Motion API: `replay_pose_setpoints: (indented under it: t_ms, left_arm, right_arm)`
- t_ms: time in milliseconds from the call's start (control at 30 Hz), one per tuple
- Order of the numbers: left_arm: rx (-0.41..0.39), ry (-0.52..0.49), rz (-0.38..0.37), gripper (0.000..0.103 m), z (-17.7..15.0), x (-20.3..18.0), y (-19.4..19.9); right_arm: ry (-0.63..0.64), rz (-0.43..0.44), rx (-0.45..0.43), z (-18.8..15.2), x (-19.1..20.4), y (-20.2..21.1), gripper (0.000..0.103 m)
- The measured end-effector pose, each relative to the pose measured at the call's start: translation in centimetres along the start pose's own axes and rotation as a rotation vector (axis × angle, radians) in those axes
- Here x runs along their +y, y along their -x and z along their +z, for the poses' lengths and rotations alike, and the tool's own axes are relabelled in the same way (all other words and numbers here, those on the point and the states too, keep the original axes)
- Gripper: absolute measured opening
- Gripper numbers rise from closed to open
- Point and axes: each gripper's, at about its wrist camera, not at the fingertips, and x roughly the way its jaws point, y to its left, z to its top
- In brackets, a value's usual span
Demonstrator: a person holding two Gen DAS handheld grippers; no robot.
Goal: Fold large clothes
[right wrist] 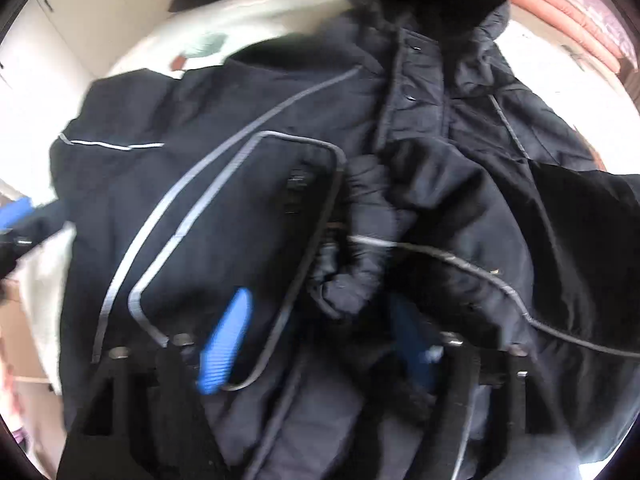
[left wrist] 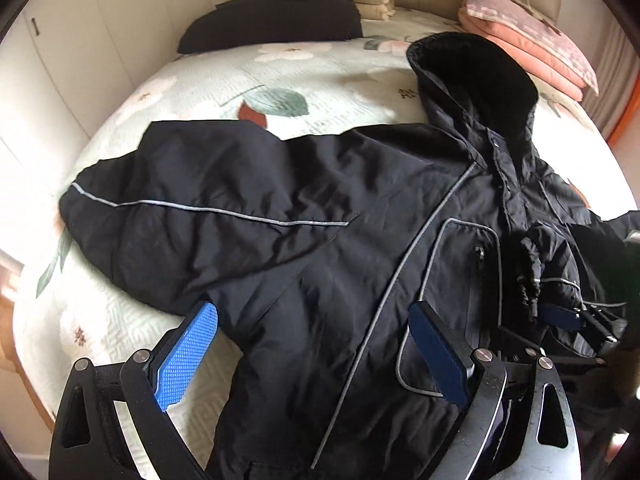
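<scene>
A: Your black hooded padded jacket with grey reflective piping (left wrist: 328,216) lies spread on the floral quilted bed (left wrist: 208,80), hood toward one o'clock, one sleeve stretched out to nine o'clock.

B: And the tongs?

A: Your left tongs (left wrist: 316,344) stand apart over the hem, gripping nothing. Your right tongs (right wrist: 320,344) also stand apart, and the folded-in sleeve cuff (right wrist: 352,280) lies loose between them.

B: The risk?

A: That puffy cuff could spring back open, or you pinch the chest pocket layer by mistake.
</scene>
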Motion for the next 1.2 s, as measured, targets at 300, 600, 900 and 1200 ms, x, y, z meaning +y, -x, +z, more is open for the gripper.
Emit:
replay_pose_setpoints:
  t_ms: [300,600,900,1200]
  left_arm:
    - [0.087,-0.073,-0.348,0.097,1.8,-7.0,-1.6]
    - [0.223,-0.137,-0.576,0.063,1.9,-15.9,-7.6]
    - [0.204,-0.139,-0.616,0.023,1.8,-17.5,-7.9]
    - [0.025,-0.097,-0.619,0.020,5.3,-11.1,0.6]
  right_arm:
    - [-0.082,-0.243,-0.078,-1.7,-5.5,9.4,0.071]
    - [-0.302,-0.323,-0.016,-4.8,-16.9,7.4,0.037]
    - [-0.279,-0.313,0.011,-5.9,-17.9,5.8,0.037]
    - [-0.226,-0.177,-0.035,-4.8,-15.1,13.6,0.042]
